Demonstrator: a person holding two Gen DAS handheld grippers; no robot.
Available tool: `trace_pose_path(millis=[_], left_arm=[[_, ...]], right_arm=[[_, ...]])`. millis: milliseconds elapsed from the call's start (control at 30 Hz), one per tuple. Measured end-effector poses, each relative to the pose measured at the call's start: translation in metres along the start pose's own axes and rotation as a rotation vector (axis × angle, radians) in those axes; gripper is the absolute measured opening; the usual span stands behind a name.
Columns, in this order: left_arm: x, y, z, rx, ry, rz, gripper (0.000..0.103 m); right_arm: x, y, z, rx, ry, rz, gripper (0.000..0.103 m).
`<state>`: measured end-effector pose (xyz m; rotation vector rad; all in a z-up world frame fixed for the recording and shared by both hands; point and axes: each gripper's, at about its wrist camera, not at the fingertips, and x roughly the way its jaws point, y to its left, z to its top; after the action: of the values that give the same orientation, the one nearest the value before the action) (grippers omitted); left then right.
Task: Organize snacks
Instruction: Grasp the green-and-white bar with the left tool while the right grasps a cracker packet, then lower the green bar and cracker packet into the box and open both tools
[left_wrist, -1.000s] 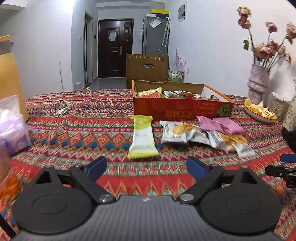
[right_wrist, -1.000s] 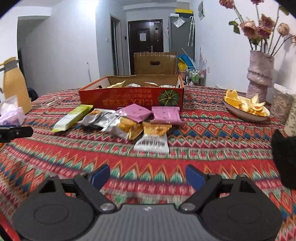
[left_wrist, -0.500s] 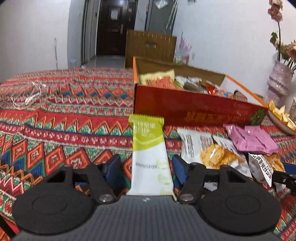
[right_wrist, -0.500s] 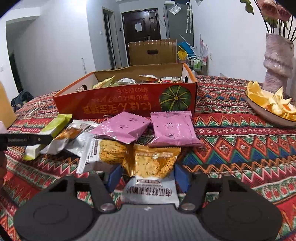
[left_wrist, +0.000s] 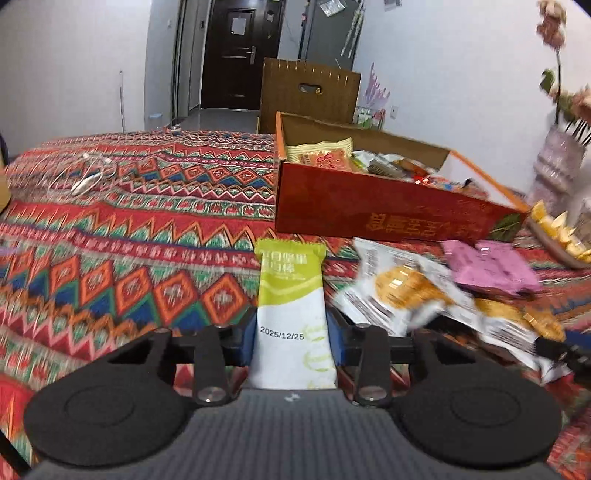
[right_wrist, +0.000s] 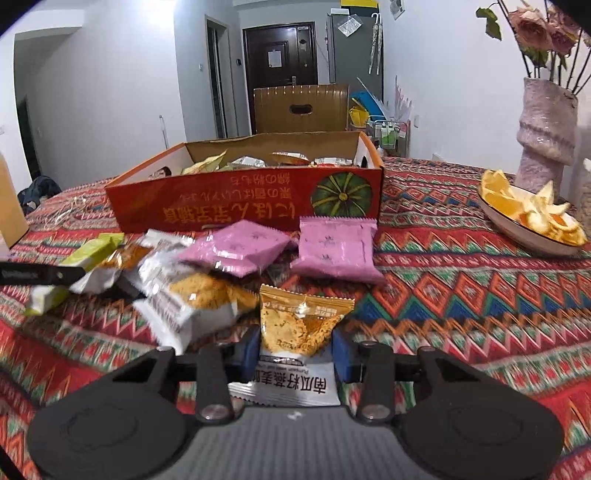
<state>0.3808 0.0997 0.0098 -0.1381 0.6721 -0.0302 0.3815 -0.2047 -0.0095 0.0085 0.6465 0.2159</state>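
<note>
I've got the left gripper (left_wrist: 293, 341) clamped on the green-white bar (left_wrist: 291, 314), the right gripper (right_wrist: 295, 350) clamped on the orange cracker packet (right_wrist: 301, 328), both held low over the tablecloth (left_wrist: 129, 258).

A second ago you held both grippers open and short of the snacks. Now your left gripper (left_wrist: 293, 341) has closed on the green-and-white bar packet (left_wrist: 291, 317) and your right gripper (right_wrist: 295, 350) on the orange cracker packet (right_wrist: 300, 332). Both packets look raised off the tablecloth (left_wrist: 129, 236) (the blurred neighbouring cracker packets (left_wrist: 391, 295) have shifted too).
</note>
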Motion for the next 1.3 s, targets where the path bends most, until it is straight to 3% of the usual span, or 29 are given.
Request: trace_pose_path(millis=[367, 800, 1033, 1300], left_arm=[[-0.115, -0.027, -0.068, -0.047, -0.018, -0.078, 0.039], [-0.156, -0.035, -0.086, -0.042, -0.070, -0.073, 0.039], [-0.143, -0.036, -0.050, -0.028, -0.110, -0.104, 0.039], [-0.086, -0.039, 0.042, 0.006, -0.218, -0.123, 0.039]], right_arm=[[-0.091, 0.011, -0.059, -0.014, 0.005, 0.018, 0.039], [-0.140, 0.021, -0.079, -0.018, -0.053, 0.049, 0.039], [-0.132, 0.022, -0.059, -0.025, -0.074, 0.094, 0.039], [-0.085, 0.028, 0.030, -0.104, -0.160, 0.176, 0.039]])
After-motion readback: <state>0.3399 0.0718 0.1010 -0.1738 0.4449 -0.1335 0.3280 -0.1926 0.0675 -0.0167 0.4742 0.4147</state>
